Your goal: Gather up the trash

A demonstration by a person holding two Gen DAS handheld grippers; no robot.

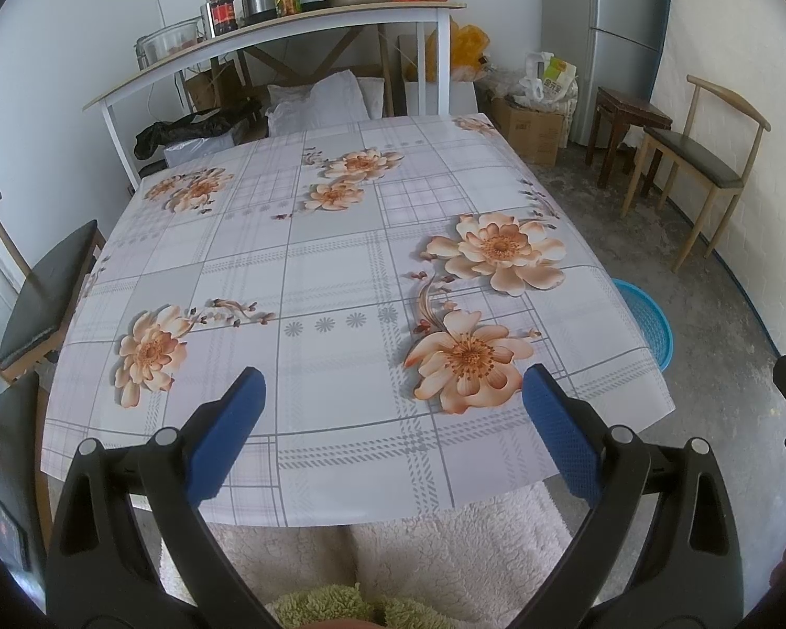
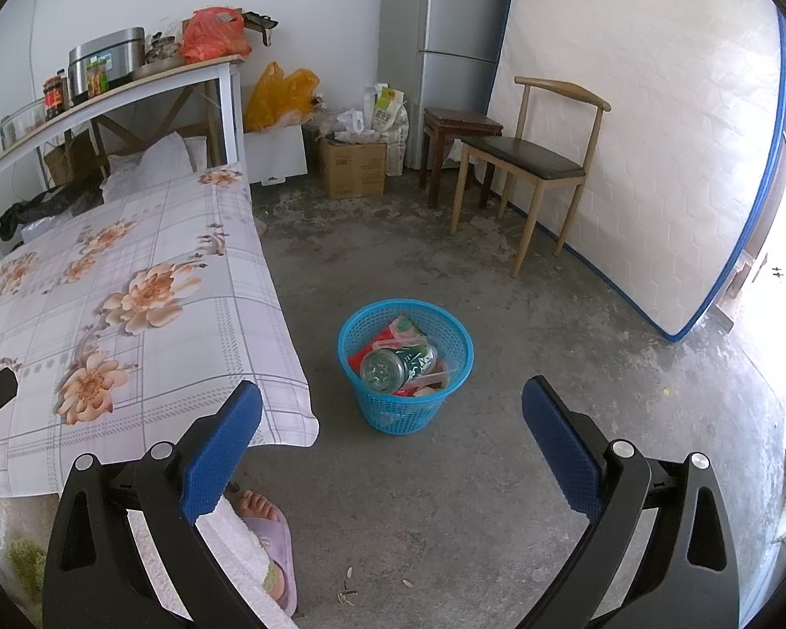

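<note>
A blue mesh basket (image 2: 448, 393) stands on the concrete floor right of the table; its rim also shows in the left wrist view (image 1: 652, 320). Inside lie a green can (image 2: 401, 361) and red and pink wrappers (image 2: 406, 330). My right gripper (image 2: 392, 403) is open and empty, held above the floor in front of the basket. My left gripper (image 1: 393, 393) is open and empty over the near edge of the table with the flowered cloth (image 1: 340, 262). No trash shows on the tabletop.
A wooden chair (image 2: 529, 157) and a stool (image 2: 458, 126) stand by a mattress (image 2: 655, 157) leaning on the wall. A shelf (image 1: 267, 26) with pots and jars stands behind the table. Another chair (image 1: 42, 293) is at the left. Seed husks (image 2: 348, 595) lie on the floor.
</note>
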